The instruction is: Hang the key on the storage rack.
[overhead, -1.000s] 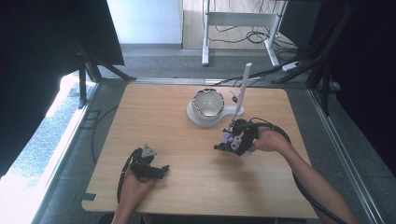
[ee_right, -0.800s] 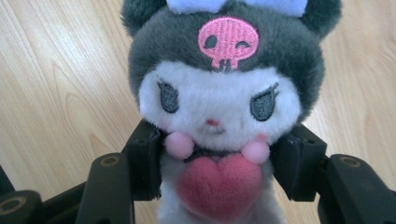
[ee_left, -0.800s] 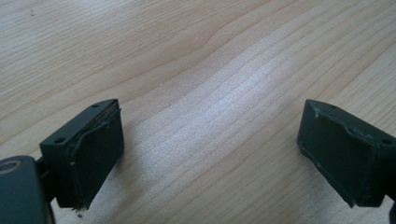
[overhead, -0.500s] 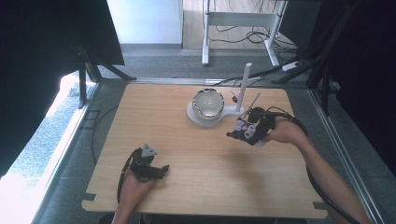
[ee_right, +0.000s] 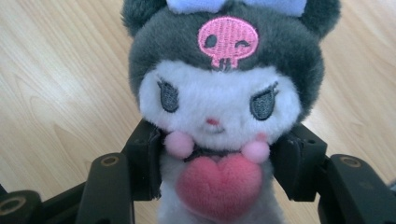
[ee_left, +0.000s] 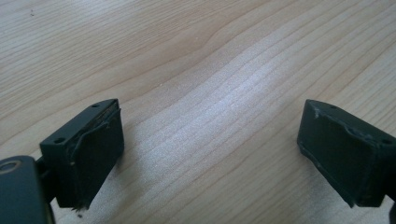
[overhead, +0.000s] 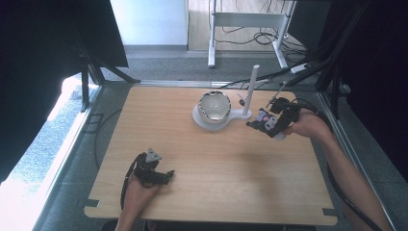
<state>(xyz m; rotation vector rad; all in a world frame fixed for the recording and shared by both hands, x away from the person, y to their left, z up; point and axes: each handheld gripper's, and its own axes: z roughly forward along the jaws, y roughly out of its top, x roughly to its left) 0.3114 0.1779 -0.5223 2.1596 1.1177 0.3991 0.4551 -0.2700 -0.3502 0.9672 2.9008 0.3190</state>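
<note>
Right fingers: the right gripper (ee_right: 215, 177) has its jaws closed on the body of a plush toy (ee_right: 219, 102), pads pressing in from both sides just under its chin.
Plush toy: grey hood with a pink skull patch, white face, pink heart on its chest; in the high view it sits at centre right of the frame (overhead: 263, 117), held above the wood.
Right hand: right hand (overhead: 303, 126) at the right of the high view, forearm running to the lower right corner.
Left fingers: the left gripper (ee_left: 210, 154) stands wide, with bare wood between the jaws.
Left hand: lower left of the high view, left gripper (overhead: 153, 169) low over the table (overhead: 159, 125).
Nearby: a shiny bowl (overhead: 214, 105) on a white stand (overhead: 230, 118) with an upright post, upper centre, just left of the toy.
</note>
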